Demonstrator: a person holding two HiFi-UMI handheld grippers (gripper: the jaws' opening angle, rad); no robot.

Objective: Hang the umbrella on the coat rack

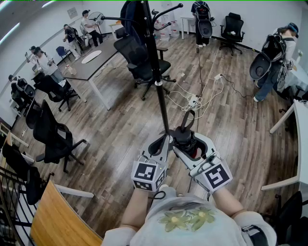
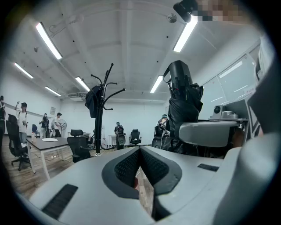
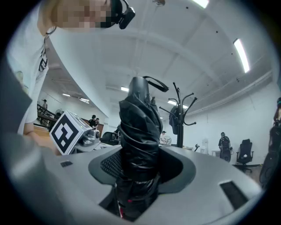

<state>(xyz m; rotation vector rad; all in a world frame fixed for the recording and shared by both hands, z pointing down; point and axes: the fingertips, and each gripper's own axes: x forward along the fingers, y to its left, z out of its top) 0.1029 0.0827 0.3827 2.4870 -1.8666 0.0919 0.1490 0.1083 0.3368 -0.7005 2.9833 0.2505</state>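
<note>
The person is facing a tall black coat rack [image 1: 155, 67] that is rising through the upper middle of the head view, its pole running down to just above the two grippers. A long conference table [image 1: 94, 65] is stretching off to its upper left, and a black office chair [image 1: 139, 60] is sitting right behind the pole. White cables and a power strip [image 1: 192, 101] are trailing over the floor to the right of the pole, so footing there is probably needing care. A dark jacket [image 1: 130, 14] is occupying the hooks at the top left, while a curved hook [image 1: 168, 10] at the top right is standing free.

The folded black umbrella [image 3: 139, 140] is standing upright in the right gripper [image 3: 139, 173], whose jaws are clamping its lower part. Held so, its wrist strap [image 3: 156, 82] is staying uppermost, likely for looping over a hook. The left gripper [image 2: 140, 169] is waiting just beside it at lower centre, jaws drawn together on nothing, seemingly spare.
</note>
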